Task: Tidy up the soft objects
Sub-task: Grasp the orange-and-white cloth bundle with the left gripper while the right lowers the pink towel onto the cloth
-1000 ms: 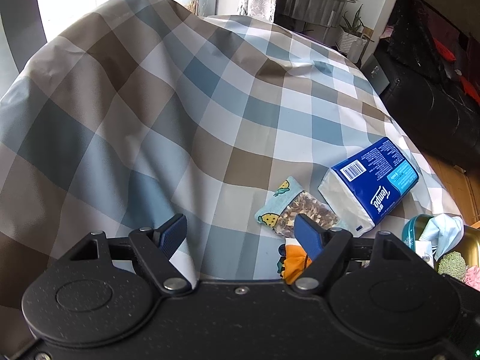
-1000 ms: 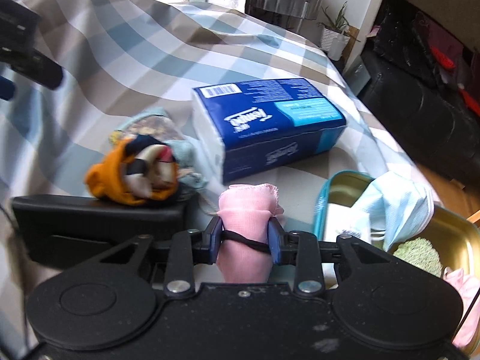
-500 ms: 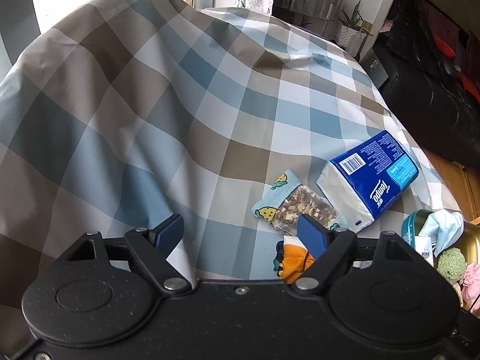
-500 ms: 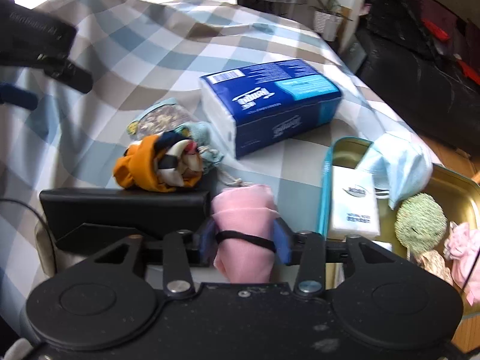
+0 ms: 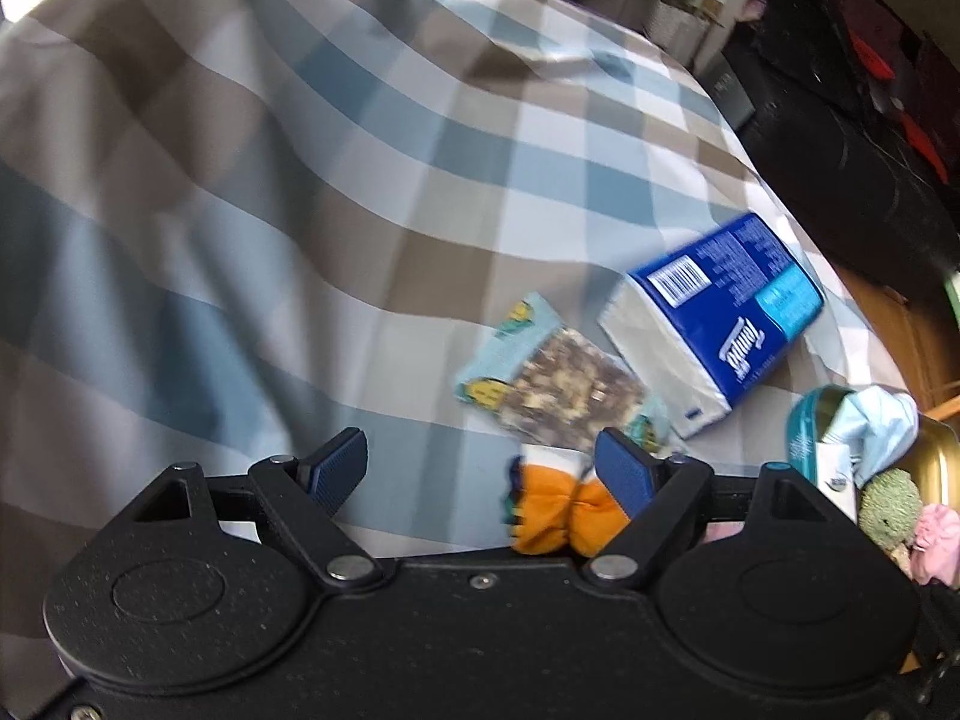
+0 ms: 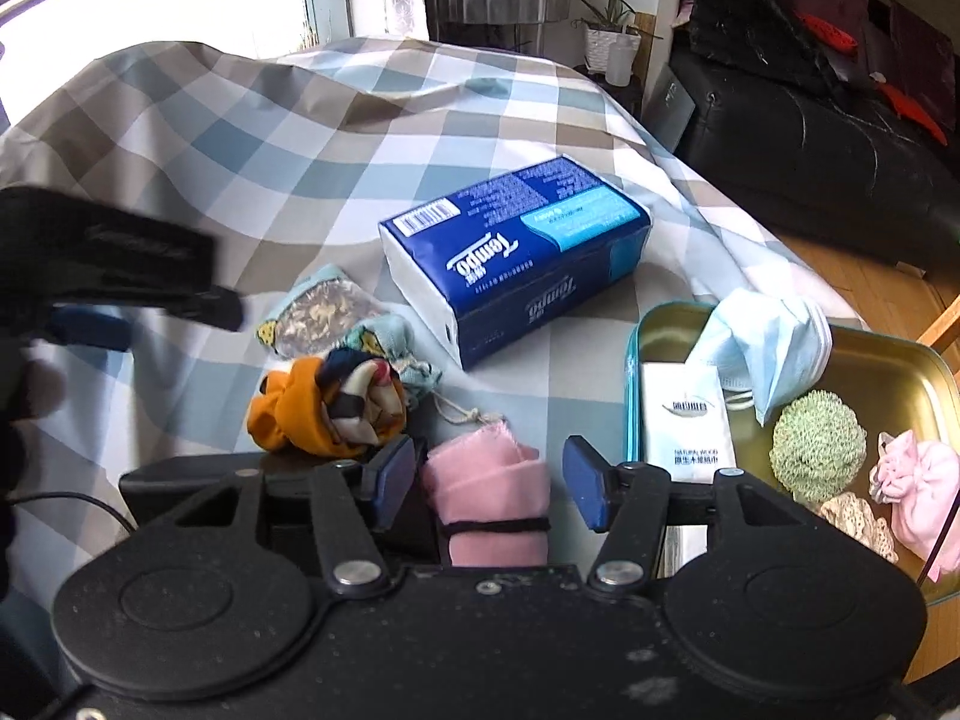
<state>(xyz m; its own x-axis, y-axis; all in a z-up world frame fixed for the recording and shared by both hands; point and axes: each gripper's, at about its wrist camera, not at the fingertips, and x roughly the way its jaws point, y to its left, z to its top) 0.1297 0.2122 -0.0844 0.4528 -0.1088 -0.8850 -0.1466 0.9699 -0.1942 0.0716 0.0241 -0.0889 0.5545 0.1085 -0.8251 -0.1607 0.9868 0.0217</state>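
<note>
My right gripper (image 6: pixel 491 489) is open around a rolled pink cloth (image 6: pixel 489 498) tied with a black band, which lies between the pads without touching them. An orange patterned scarf bundle (image 6: pixel 327 411) lies just left of it on a black case (image 6: pixel 198 489). The gold tin with a teal rim (image 6: pixel 900 360) at right holds a blue face mask (image 6: pixel 762 342), a white tissue pack (image 6: pixel 687 414), a green ball (image 6: pixel 816 447) and a pink pouch (image 6: pixel 918 489). My left gripper (image 5: pixel 483 471) is open and empty above the checked cloth; the scarf (image 5: pixel 555 510) shows by its right pad.
A blue Tempo tissue pack (image 6: pixel 519 252) and a small snack pouch (image 6: pixel 327 315) lie on the checked tablecloth (image 6: pixel 240 138). The left gripper's body (image 6: pixel 108 264) is at the left of the right wrist view. A black sofa (image 6: pixel 840 138) stands at the right, past the table edge.
My right gripper has opened and let go of the pink cloth roll. It has also pulled back and risen. The left gripper has shifted slightly, staying open.
</note>
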